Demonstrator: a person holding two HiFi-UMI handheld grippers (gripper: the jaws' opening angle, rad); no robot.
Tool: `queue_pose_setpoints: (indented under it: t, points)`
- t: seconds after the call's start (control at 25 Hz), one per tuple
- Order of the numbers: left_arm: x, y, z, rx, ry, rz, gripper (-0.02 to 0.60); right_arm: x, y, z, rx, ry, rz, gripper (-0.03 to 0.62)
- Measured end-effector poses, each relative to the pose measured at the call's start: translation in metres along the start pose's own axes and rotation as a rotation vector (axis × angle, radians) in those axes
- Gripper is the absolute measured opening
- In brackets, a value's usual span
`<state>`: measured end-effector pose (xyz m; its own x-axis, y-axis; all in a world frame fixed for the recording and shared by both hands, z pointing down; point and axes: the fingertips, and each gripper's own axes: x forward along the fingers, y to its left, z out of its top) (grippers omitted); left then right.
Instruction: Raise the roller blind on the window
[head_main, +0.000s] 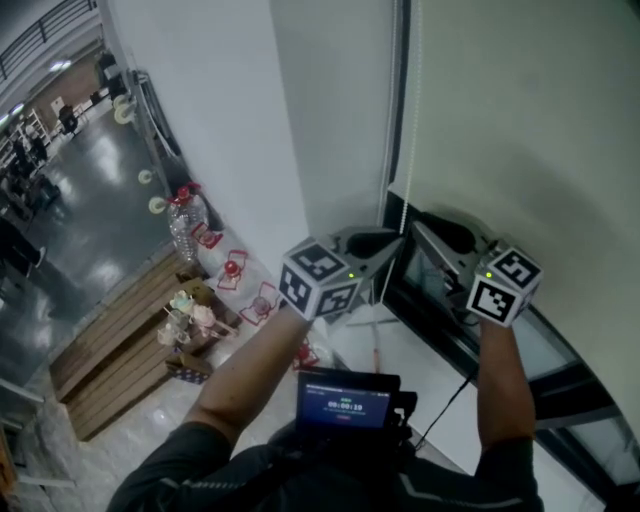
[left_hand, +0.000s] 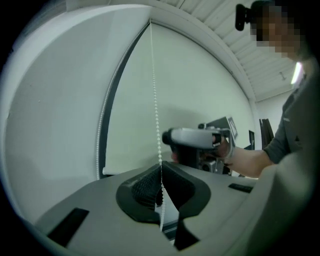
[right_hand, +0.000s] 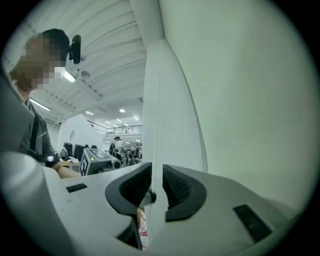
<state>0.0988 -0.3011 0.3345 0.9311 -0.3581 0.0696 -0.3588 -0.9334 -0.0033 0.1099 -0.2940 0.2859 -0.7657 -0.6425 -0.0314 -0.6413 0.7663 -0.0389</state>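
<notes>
The pale roller blind (head_main: 520, 120) covers the window at the right, and its bottom bar (left_hand: 131, 170) shows in the left gripper view. A white bead chain (head_main: 412, 100) hangs along the dark window frame. My left gripper (head_main: 388, 243) is shut on this bead chain (left_hand: 154, 90), which runs up from between its black pads (left_hand: 142, 187). My right gripper (head_main: 422, 232) is just to the right of it, tip to tip, at the same height. Its jaws (right_hand: 156, 187) stand open with a narrow gap, and I see no chain between them.
A white wall (head_main: 230, 120) stands left of the window frame (head_main: 400, 110). Far below lie wooden boards (head_main: 120, 330), plastic bottles (head_main: 185, 225) and small red items (head_main: 235, 270). A small screen (head_main: 347, 400) sits at the person's chest, above the white sill (head_main: 420, 365).
</notes>
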Motion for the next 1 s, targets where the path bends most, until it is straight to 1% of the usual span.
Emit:
queue_pose_setpoints:
  t: [0.12,0.24,0.28,0.4,0.6,0.72,0.8,1.0]
  points:
    - [-0.001,-0.006,0.0,-0.004,-0.003,-0.013,0.006,0.015,0.007,0.037,-0.04,-0.046,0.037,0.083]
    - [-0.001,-0.003,-0.001,-0.009,0.001,0.005,0.006,0.027,0.009,0.051,-0.06,-0.072,0.047,0.08]
    - [-0.002,-0.003,-0.002,-0.011,0.001,0.013,0.006,0.03,0.009,0.053,-0.052,-0.081,0.047,0.019]
    - [-0.007,-0.003,0.0,-0.013,0.001,0.035,0.006,0.032,0.012,0.056,-0.014,-0.109,0.041,0.008]
    - [-0.01,0.003,0.001,-0.027,-0.011,0.059,0.006,0.038,0.015,0.054,0.004,-0.127,0.042,0.006]
    - [-0.013,0.005,-0.006,-0.017,0.007,0.071,0.006,0.042,0.017,0.047,-0.003,-0.113,0.039,0.006]
    - [-0.015,0.006,-0.016,-0.015,0.025,0.083,0.006,0.045,0.02,0.035,-0.002,-0.088,0.034,0.005]
    - [-0.016,0.008,-0.045,-0.085,0.054,0.099,0.006,0.048,0.018,0.005,0.027,-0.045,0.02,0.005]
